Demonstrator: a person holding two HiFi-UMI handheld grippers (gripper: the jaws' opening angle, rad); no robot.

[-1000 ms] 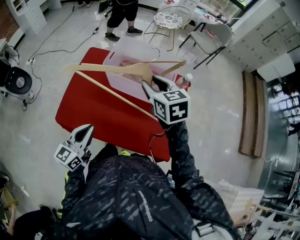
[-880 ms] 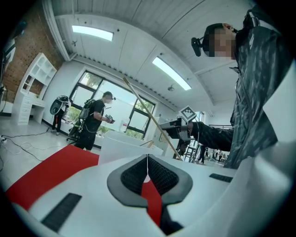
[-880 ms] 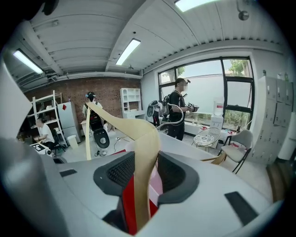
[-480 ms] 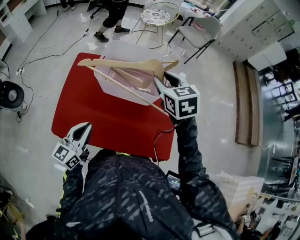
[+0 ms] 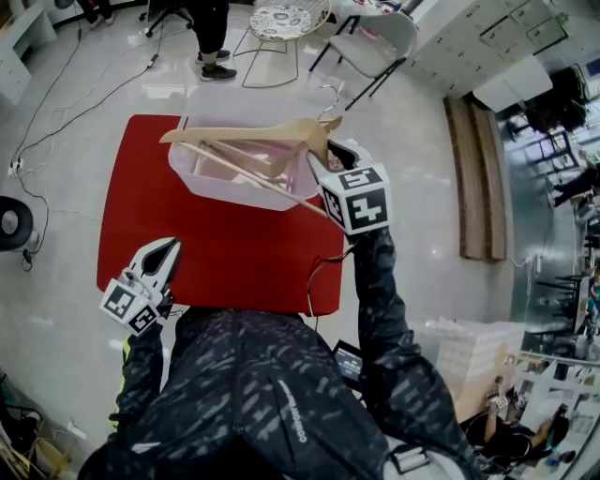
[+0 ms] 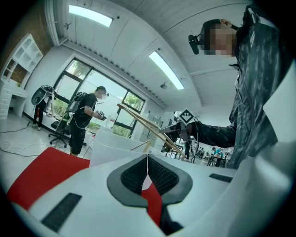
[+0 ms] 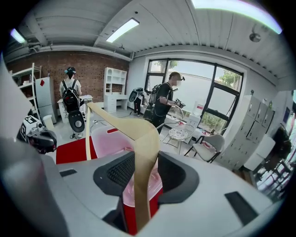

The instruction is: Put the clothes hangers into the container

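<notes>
A wooden clothes hanger (image 5: 246, 134) hangs tilted over the translucent container (image 5: 202, 183) at the far side of the red table (image 5: 225, 253). My right gripper (image 5: 323, 157) is shut on the hanger's shoulder near its metal hook (image 5: 328, 94). In the right gripper view the wooden arm (image 7: 144, 162) passes between the pads, above the container (image 7: 108, 139). More wood shows inside the container; I cannot tell what it is. My left gripper (image 5: 167, 249) is low at the table's near left edge, shut and empty (image 6: 148, 159). From there the hanger (image 6: 148, 125) shows above the container (image 6: 113, 146).
A person (image 5: 211, 33) stands beyond the table, near a round wire table (image 5: 281, 19) and a grey chair (image 5: 375, 47). Cables run across the floor at the left. A fan (image 5: 7, 225) stands at the left edge. A thin cable (image 5: 312, 281) hangs at the table's near right edge.
My right gripper has carried the hanger a little lower and closer over the container. The left gripper has kept its place by the table's near edge.
</notes>
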